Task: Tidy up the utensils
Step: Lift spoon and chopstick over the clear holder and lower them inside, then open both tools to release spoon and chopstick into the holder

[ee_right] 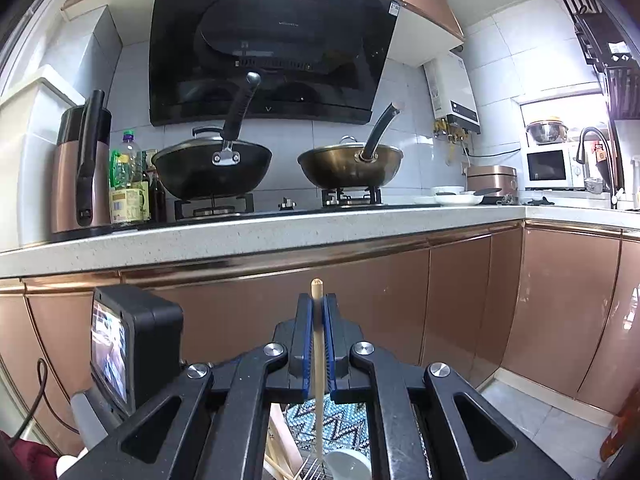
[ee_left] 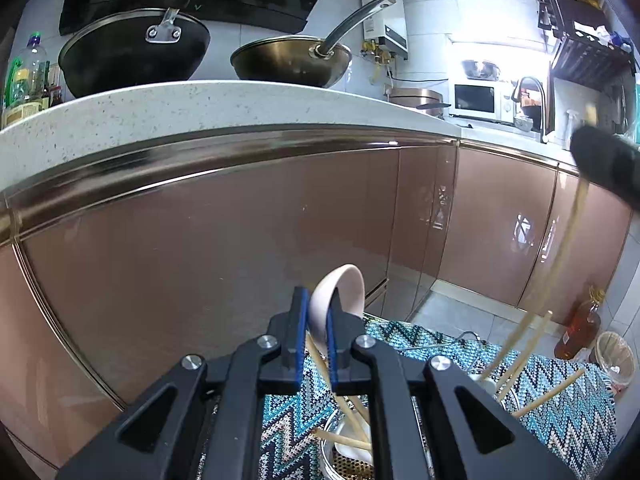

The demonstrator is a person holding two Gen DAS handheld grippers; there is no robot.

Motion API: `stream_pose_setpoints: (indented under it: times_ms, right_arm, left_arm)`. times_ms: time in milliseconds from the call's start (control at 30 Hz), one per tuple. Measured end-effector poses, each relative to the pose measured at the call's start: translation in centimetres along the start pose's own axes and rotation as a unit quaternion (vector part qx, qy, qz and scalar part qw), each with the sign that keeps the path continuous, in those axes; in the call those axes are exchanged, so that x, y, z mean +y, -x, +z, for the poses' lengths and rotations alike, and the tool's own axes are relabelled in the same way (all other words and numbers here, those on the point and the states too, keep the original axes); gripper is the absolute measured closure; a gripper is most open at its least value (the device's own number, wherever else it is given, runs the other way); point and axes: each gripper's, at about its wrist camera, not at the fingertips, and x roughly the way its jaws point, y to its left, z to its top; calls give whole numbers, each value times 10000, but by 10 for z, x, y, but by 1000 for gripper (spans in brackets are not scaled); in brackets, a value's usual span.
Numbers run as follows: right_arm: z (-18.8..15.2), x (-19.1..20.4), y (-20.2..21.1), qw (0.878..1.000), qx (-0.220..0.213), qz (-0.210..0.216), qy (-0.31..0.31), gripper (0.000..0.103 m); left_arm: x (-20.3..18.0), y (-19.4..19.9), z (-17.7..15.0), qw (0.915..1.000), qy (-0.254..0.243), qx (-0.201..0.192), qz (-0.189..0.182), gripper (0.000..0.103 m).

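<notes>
My left gripper (ee_left: pixel 319 300) is shut on a pale pink spoon (ee_left: pixel 340 292), its bowl curving up past the fingertips, held above a zigzag-patterned cloth (ee_left: pixel 560 408). Below it a metal holder (ee_left: pixel 340 460) has chopsticks (ee_left: pixel 344 438) in it. More chopsticks (ee_left: pixel 524 360) lean in a white cup at right. My right gripper (ee_right: pixel 317 304) is shut on a single wooden chopstick (ee_right: pixel 318 360) that stands upright, its lower end reaching down towards a white cup (ee_right: pixel 348 466) and a wire rack. In the left wrist view that gripper shows as a dark blur (ee_left: pixel 604 160) holding the chopstick.
A speckled white countertop (ee_right: pixel 280 236) with brown cabinet doors (ee_right: pixel 460 300) faces me. Two woks (ee_right: pixel 212 164) sit on the stove. Oil bottles (ee_right: pixel 128 184) and a thermos stand at left. A microwave (ee_right: pixel 552 168) and sink tap are at right. An oil bottle (ee_left: pixel 580 328) stands on the floor.
</notes>
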Motion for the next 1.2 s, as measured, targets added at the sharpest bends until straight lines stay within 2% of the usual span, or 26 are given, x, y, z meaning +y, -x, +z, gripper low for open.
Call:
stream_pose_setpoints:
  times_ms: [533, 567, 633, 700, 800, 867, 1200]
  right_arm:
    - [-48, -13, -17, 9980, 575, -141, -199, 97]
    - [-49, -14, -16, 9979, 590, -154, -214, 95]
    - [-49, -15, -13, 9979, 578, -200, -232, 85]
    - [-45, -16, -7, 9981, 512, -262, -235, 71]
    - [-37, -18, 5, 9982, 385, -373, -257, 64]
    - [-31, -18, 16, 9982, 307, -452, -267, 58]
    - [-19, -8, 76, 9963, 148, -795, -274, 42]
  left_arm:
    - [0, -12, -12, 9998, 47, 139, -93, 95]
    - [1, -11, -12, 9998, 63, 141, -104, 94]
    - [1, -10, -11, 9997, 79, 179, -169, 93]
    - [1, -7, -11, 9996, 71, 186, -209, 88]
    - [1, 2, -7, 9995, 90, 170, -264, 76]
    - [2, 11, -5, 9996, 100, 106, -240, 73]
    - [20, 71, 6, 9995, 163, -89, -274, 65]
